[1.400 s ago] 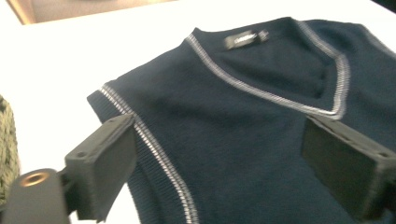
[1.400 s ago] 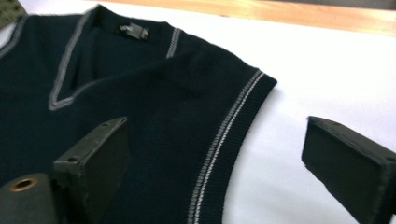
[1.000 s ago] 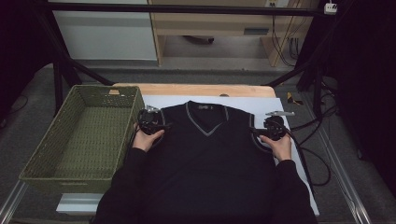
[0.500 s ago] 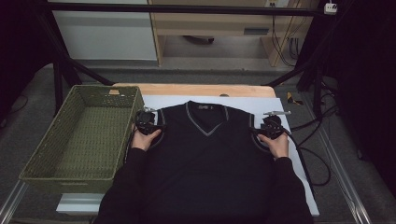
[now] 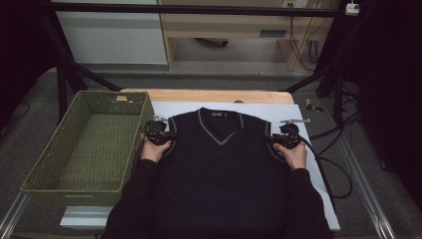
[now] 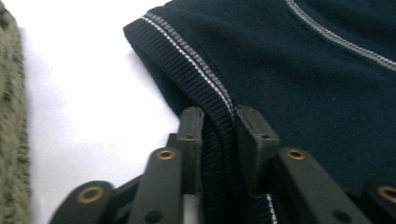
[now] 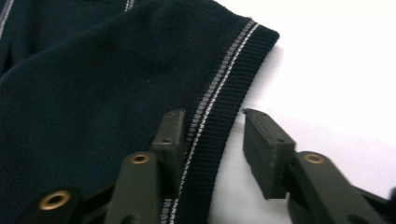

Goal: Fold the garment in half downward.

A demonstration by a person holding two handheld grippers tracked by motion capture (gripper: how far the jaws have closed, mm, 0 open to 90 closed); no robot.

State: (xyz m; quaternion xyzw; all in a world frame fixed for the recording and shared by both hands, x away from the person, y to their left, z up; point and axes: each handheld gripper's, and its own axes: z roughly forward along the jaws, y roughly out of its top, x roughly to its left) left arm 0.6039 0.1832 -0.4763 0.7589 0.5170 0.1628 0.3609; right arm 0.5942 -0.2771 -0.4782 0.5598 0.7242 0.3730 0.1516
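Knit: dark navy sleeveless vest (image 5: 221, 159) lay flat, front up, on white sheet (image 5: 308, 149) over wooden table (image 5: 209, 95); V-neck toward far edge.
Handling: judged soft, light, floppy; would sag and stretch if lifted by one point, not fragile, not slippery. Ribbed trim looked firmest.
Where to grab: ribbed armhole bands with grey stripe, one per side, so both shoulders rise together.
Left gripper (image 6: 218, 122): my jaws were nearly together, straddling left armhole rib (image 6: 196, 70); the band ran up between them, both pads looked to touch it. Read as pinching, or just short of full clamp.
Right gripper (image 7: 212, 128): my jaws were spread, a clear gap; right armhole rib (image 7: 224, 79) lay between them, near jaw over the knit, far jaw over bare sheet, not touching cloth.
Hands: left hand (image 5: 153, 149) and right hand (image 5: 294, 155) sat at vest's two armholes in high view, sleeves beside the body.
Basket: green woven basket (image 5: 47, 164) stood just left of vest, open top, apart from it.
Next, my guess: right jaws needed to close on the rib before any lift.
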